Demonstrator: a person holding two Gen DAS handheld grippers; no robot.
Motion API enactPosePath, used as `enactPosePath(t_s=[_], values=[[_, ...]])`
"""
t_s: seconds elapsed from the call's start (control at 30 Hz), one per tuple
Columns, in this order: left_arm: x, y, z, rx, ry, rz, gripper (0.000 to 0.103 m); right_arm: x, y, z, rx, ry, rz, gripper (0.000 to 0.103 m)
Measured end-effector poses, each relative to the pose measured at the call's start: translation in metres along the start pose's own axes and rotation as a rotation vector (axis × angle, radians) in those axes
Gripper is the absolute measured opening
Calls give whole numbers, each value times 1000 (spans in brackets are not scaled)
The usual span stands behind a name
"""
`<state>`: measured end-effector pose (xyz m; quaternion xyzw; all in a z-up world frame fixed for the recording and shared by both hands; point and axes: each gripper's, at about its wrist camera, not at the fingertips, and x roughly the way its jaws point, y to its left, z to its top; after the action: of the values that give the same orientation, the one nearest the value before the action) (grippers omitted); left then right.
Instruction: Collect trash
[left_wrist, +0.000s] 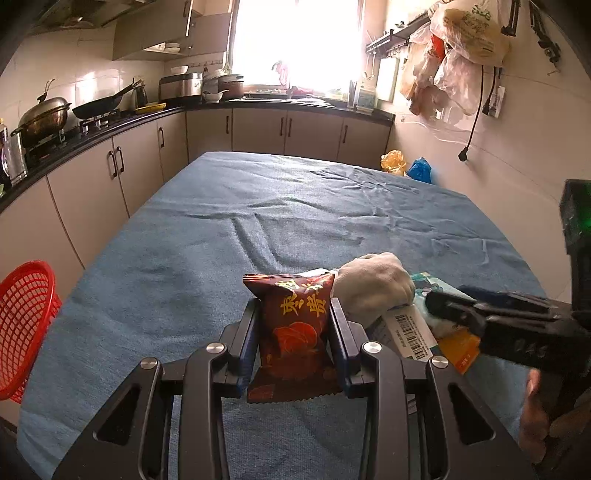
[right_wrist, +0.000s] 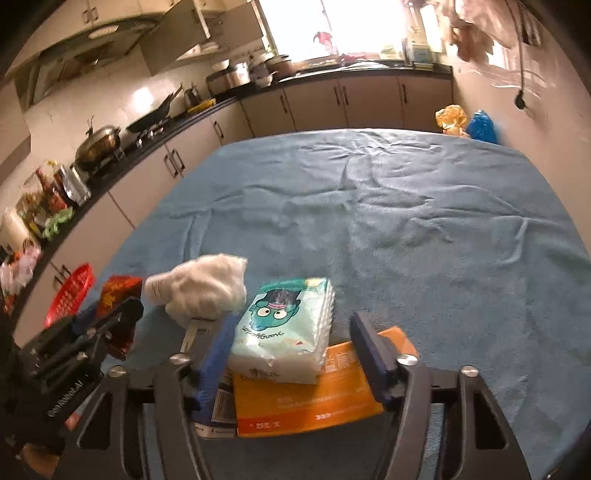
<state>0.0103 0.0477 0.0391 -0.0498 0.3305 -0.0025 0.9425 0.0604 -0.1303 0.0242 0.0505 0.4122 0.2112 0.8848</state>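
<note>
**Two grippers over a small heap of litter on the blue cloth**

Two hand-held black grippers work at the near edge of a table covered with a wrinkled blue towel-like cloth (left_wrist: 295, 206). The left gripper (left_wrist: 293, 325) is clamped on a dark red foil snack packet with yellow characters (left_wrist: 295, 332), which stands upright between its blue-padded fingers, its crimped bottom edge near the cloth.

Just right of that packet lies the rest of the trash: a crumpled white tissue wad (right_wrist: 207, 291), a pale green pack of tissues printed with a cartoon face (right_wrist: 288, 332), a flat orange paper packet with white lettering (right_wrist: 314, 402) under the pack, and a white slip with a barcode (left_wrist: 410, 332) at the heap's left side.

The right gripper (right_wrist: 291, 350) sits low over this heap with its jaws apart. The tissue pack lies between the fingers; the left finger is close against its side, blurred, and the right finger stands clear of it, so nothing is gripped.

At the far left, beyond the table edge, stands a red plastic mesh basket (left_wrist: 26, 325). Behind it runs a kitchen counter with pans (left_wrist: 48, 118), and a bright window lies at the far end.
</note>
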Motion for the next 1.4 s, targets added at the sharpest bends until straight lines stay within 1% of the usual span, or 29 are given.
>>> enactPosePath(t_s=[0.03,0.13,0.2,0.23,0.27,0.33,0.37,0.43,0.5,0.53,0.57,0.6,0.63,0.67,0.7,0.8,0.83,0.87,0.9,0.93,0.97,1.03,1.1,1.23,1.3,1.33,1.37,1.4], values=[[0,0,0,-1,1,-1,34,2,3,-1,-16,6,-4,53],[0,-1,0,-2,1,-2,34,3,15,-4,-100,-1,-58,49],[0,0,0,-1,1,-3,34,3,22,-7,-146,-8,-87,42],[0,0,0,-1,2,-2,34,3,25,-8,-173,-14,-110,35],[0,0,0,-2,2,-3,34,1,28,-8,-191,-24,-133,24],[0,-1,0,-2,1,-2,34,-2,26,-7,-184,-35,-153,15],[0,-1,0,-2,2,-1,34,-4,23,-6,-167,-36,-144,14],[0,0,0,-3,2,-4,34,-5,19,-5,-152,-33,-128,14],[0,-1,0,-1,2,-2,34,-4,17,-4,-147,-25,-133,16],[0,-1,0,0,3,-2,34,-4,17,-3,-144,-19,-132,20],[0,-1,0,-3,4,-4,34,-4,19,-3,-152,-15,-133,29],[0,0,0,-5,4,-5,34,-3,20,-2,-166,-11,-134,35],[0,0,0,-6,4,-5,34,-2,22,-3,-177,-9,-138,45],[-1,0,0,-6,4,-7,34,-1,25,-4,-189,-1,-139,48],[-1,1,0,-4,5,-6,34,1,30,-6,-216,11,-140,48],[-1,2,1,-5,4,-7,34,1,39,-10,-278,3,-170,50],[-2,2,1,-6,5,-8,34,2,40,-11,-295,5,-176,54],[-2,3,1,-8,6,-10,34,2,40,-11,-309,3,-186,61],[-2,3,1,-8,5,-12,34,1,40,-12,-324,2,-199,65],[-2,3,0,-7,4,-12,34,1,40,-12,-334,5,-200,70],[-2,2,0,-5,3,-12,34,0,39,-13,-346,8,-195,72],[-2,2,0,-5,4,-14,34,0,39,-14,-358,12,-189,72],[-3,2,0,-7,1,-13,34,-2,41,-14,-381,10,-195,75],[-2,2,-1,-7,2,-14,34,-5,47,-20,-446,26,-155,77],[-2,1,-1,-7,1,-15,34,0,52,-26,-483,56,-139,77],[-2,1,-1,-7,2,-14,34,4,56,-31,-513,76,-141,74],[-2,1,-1,-8,2,-15,34,8,60,-35,-539,90,-151,58],[-2,1,-1,-7,2,-14,34,11,64,-39,-559,86,-148,51]])
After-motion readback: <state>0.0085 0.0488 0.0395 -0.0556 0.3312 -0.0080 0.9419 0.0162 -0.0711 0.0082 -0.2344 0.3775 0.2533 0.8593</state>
